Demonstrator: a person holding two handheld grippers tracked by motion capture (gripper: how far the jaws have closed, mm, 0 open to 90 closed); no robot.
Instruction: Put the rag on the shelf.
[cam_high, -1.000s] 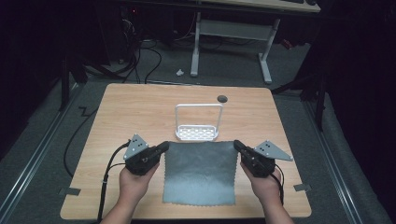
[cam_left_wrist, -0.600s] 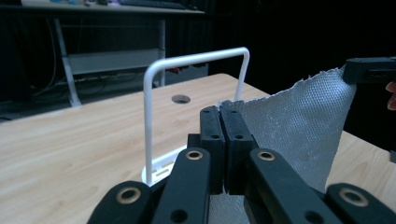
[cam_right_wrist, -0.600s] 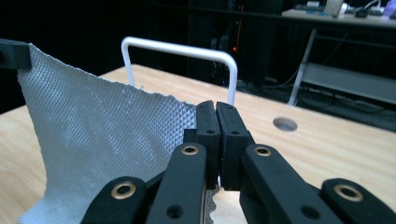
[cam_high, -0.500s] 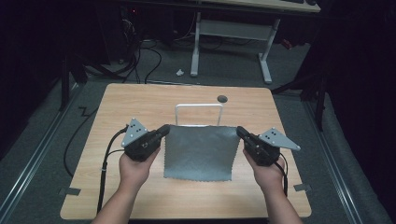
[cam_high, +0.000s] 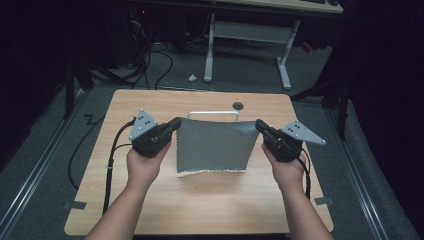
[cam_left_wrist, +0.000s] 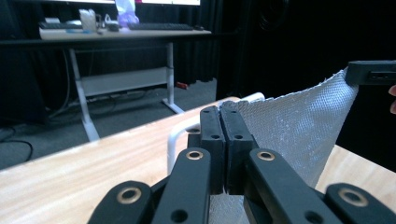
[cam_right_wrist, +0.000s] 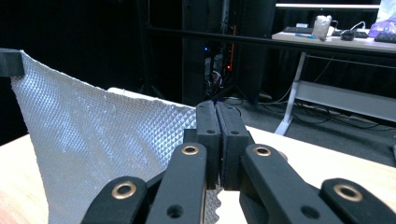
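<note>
Overhead, left gripper (cam_high: 174, 123) and right gripper (cam_high: 259, 125) pinching grey cloth (cam_high: 214, 146) corners above wooden table (cam_high: 200, 200), gripper views adding waffle weave, white rack (cam_high: 212, 115) behind, dark room.

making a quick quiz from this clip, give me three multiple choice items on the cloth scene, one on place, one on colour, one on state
1. Where is the white wire rack?
A. behind the cloth, on the far half of the table
B. at the table's near edge
C. on the floor

2. What colour is the cloth?
A. red
B. grey
C. yellow

3. How is the cloth held?
A. lying flat, untouched
B. hanging from one gripper
C. pinched at both top corners and hanging between the grippers

Answers:
1 A, its top bar shows just beyond the cloth's upper edge.
2 B, it looks grey with a textured weave.
3 C, the left gripper and the right gripper are each shut on a top corner.
</note>
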